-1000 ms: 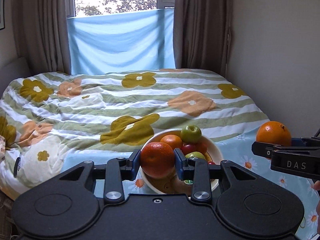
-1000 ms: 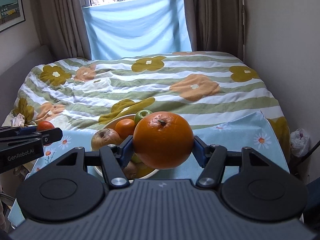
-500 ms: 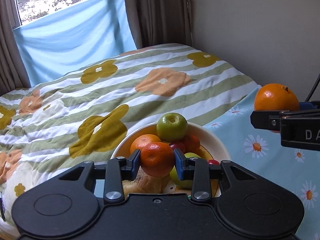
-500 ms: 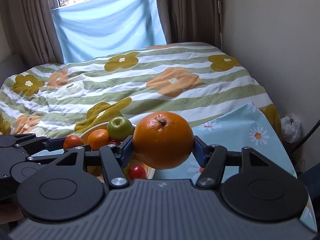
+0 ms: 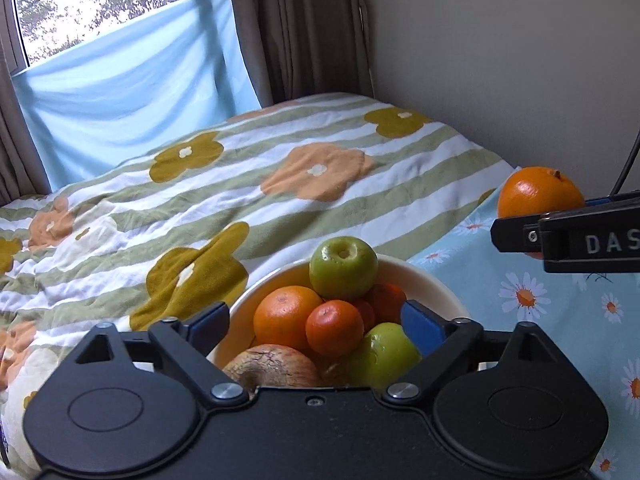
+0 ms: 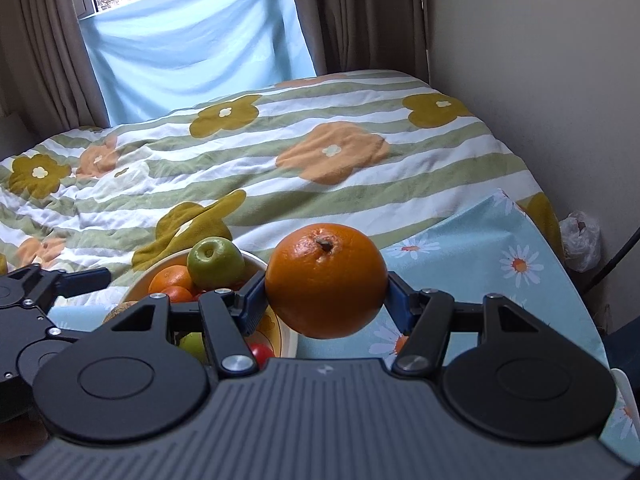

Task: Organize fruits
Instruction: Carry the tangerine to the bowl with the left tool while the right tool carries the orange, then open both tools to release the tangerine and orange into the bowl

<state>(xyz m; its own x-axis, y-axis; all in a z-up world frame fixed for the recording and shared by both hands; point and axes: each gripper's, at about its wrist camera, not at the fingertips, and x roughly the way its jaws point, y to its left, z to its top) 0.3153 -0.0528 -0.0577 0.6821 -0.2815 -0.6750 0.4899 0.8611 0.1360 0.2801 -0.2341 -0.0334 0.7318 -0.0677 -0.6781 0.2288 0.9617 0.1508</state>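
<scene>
A cream bowl [image 5: 424, 276] holds several fruits: a green apple [image 5: 343, 268] on top, an orange [image 5: 286, 316], a small tangerine [image 5: 334, 327], a second green apple [image 5: 382, 356] and a brownish apple [image 5: 272, 366]. My left gripper [image 5: 316, 322] is open just above the bowl, its jaws apart on either side of the tangerine. My right gripper [image 6: 325, 294] is shut on a large orange [image 6: 325, 280], held in the air right of the bowl [image 6: 256, 260]. That orange also shows in the left wrist view [image 5: 538, 192].
The bowl stands on a light blue daisy cloth [image 5: 560, 304] at the foot of a bed with a striped flower quilt [image 5: 240, 184]. A wall [image 5: 500, 60] runs along the right. A plastic bag [image 6: 582, 240] lies by the wall.
My left gripper has opened and let the small tangerine go into the bowl. My right gripper has moved a little left towards the bowl, still holding the large orange.
</scene>
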